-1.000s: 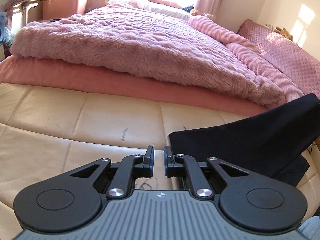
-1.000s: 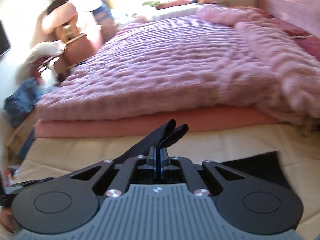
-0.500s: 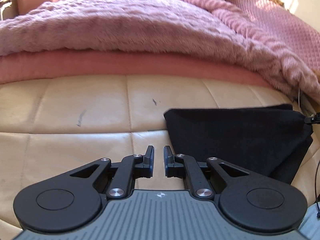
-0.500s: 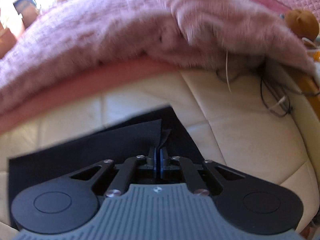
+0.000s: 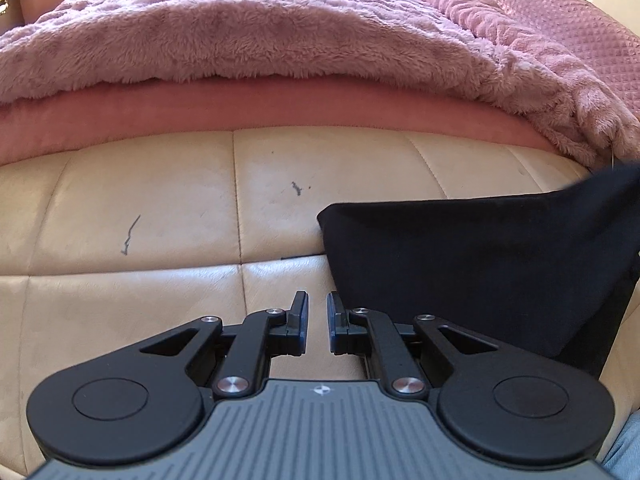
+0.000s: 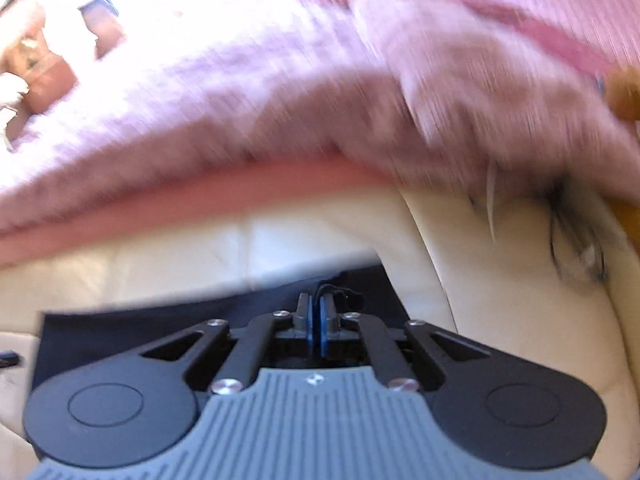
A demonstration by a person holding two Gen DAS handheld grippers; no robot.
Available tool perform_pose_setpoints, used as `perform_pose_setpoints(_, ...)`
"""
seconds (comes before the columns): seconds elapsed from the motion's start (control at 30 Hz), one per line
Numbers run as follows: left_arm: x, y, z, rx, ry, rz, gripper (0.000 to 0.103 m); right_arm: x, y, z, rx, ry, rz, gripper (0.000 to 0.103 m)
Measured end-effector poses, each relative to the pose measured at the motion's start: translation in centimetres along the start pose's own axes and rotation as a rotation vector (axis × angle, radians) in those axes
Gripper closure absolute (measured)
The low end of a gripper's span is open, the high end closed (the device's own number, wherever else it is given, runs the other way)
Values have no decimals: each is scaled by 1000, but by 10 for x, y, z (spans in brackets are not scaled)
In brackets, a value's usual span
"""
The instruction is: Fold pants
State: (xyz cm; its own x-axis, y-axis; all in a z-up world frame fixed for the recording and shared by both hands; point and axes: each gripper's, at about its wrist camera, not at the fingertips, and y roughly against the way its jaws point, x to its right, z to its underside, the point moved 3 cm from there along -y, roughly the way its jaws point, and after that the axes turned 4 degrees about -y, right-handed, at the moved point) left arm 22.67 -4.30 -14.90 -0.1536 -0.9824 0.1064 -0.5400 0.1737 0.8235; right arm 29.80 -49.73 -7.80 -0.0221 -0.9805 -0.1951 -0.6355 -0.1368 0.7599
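Note:
The black pants (image 5: 472, 264) lie folded on the cream leather bench (image 5: 160, 208), to the right of my left gripper (image 5: 317, 312). The left gripper is open with a small gap and holds nothing, its tips just left of the pants' near left edge. In the blurred right wrist view the pants (image 6: 160, 320) lie under my right gripper (image 6: 315, 308). Its jaws stand nearly together with a thin bit of black cloth or cord at the tips. The far right corner of the pants rises off the bench in the left wrist view (image 5: 612, 184).
A fluffy pink blanket (image 5: 280, 32) over a pink mattress edge (image 5: 240, 108) runs along the far side of the bench. Dark cables (image 6: 568, 240) lie at the bench's right end. Clutter sits at the far left of the room (image 6: 48, 60).
My right gripper has swung down and right, laying the pants' end flat onto the bench. My left gripper has tilted lower toward the bench, staying open and empty.

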Motion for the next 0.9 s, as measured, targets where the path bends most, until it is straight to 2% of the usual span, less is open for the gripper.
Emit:
perform_pose_setpoints(0.07, 1, -2, -1, 3, 1, 3, 94, -10, 13, -9, 77, 66, -5, 103)
perform_pose_setpoints(0.1, 2, -5, -2, -1, -1, 3, 94, -10, 8, -7, 72, 97, 32, 103)
perform_pose_setpoints(0.17, 5, -8, -2, -8, -7, 0, 94, 2, -25, 5, -11, 114, 116, 103)
perform_pose_setpoints(0.27, 9, -10, -4, -2, -13, 6, 94, 23, -62, 24, -65, 80, 165, 103)
perform_pose_setpoints(0.37, 12, -12, -6, 9, -19, 11, 93, 32, -80, 35, -75, 67, 206, 103)
perform_pose_setpoints(0.53, 15, -23, -12, 6, 15, 31, 89, 39, -95, 42, -92, 63, 217, 101)
perform_pose_setpoints(0.57, 14, -24, -13, 7, 27, 34, 84, 41, -93, 41, -85, 54, 229, 86)
perform_pose_setpoints(0.6, 12, -23, -13, 12, 48, 42, 79, 44, -91, 40, -80, 53, 256, 80)
perform_pose_setpoints(0.67, 5, -21, -11, 22, 104, 88, 56, 51, -85, 42, -76, 75, 321, 79)
perform_pose_setpoints(0.7, 1, -20, -8, 21, 144, 119, 53, 54, -80, 43, -75, 80, 337, 80)
perform_pose_setpoints(0.8, -4, -25, 0, 0, 231, 173, 51, 56, -60, 46, -23, 23, 261, 79)
perform_pose_setpoints(0.9, -3, -30, 9, -14, 274, 177, 51, 46, -49, 51, 30, 36, 199, 77)
